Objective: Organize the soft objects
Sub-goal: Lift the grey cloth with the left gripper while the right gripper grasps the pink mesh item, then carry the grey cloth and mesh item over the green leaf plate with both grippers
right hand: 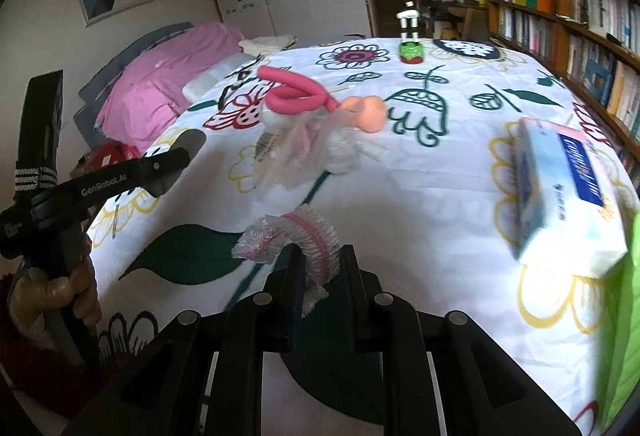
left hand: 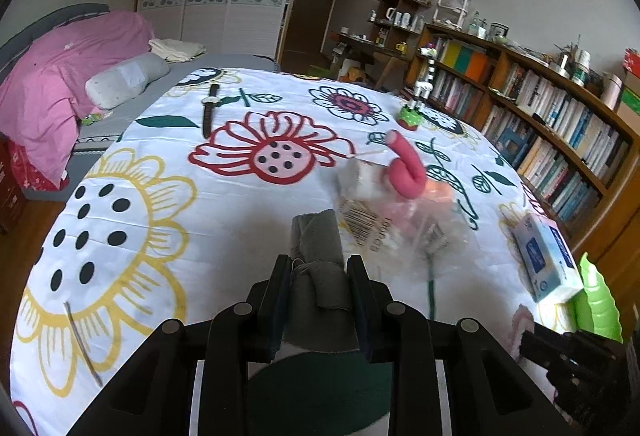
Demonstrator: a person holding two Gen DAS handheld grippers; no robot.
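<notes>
Grey cloth roll (left hand: pixel 320 268) sits clenched in the left claw (left hand: pixel 320 276); the right claw (right hand: pixel 320 268) grips a crinkly shower cap (right hand: pixel 296 236), with the plastic-bagged pile (right hand: pixel 312 140) straight ahead of both, nearer the left.

Ahead of the grippers, the way is blocked by a clear plastic bag (left hand: pixel 394 224) with a pink foam roller (left hand: pixel 406 166); a tissue box (left hand: pixel 546 262) stands at the right.
</notes>
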